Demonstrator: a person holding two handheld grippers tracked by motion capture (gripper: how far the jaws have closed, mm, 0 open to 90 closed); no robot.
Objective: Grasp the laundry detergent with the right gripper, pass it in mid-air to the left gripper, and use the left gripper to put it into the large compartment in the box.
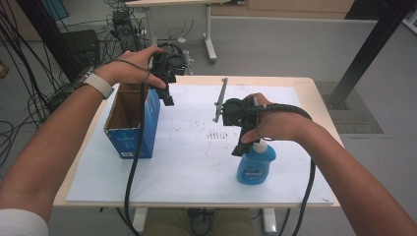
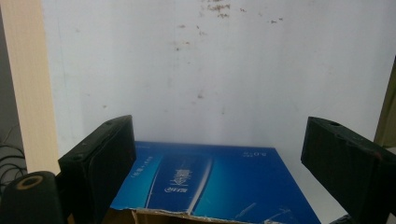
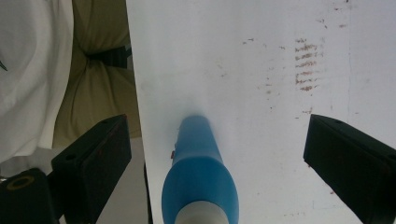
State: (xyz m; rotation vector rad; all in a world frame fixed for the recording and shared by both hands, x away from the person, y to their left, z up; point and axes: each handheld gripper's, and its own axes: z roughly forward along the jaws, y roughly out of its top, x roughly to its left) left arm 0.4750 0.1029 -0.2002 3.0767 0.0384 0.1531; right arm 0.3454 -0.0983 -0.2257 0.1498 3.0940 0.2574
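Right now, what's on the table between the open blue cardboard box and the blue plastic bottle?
Nothing stands between the blue cardboard box and the blue plastic bottle: in the high view that stretch is bare white table sheet, with small brown stains.

Readable only in fragments: white characters and what looks like "5.0" upside down on the side of the blue box (image 2: 205, 179), too blurred to make out, plus a dark oval label on the blue bottle (image 1: 255, 169), its wording too small to read.
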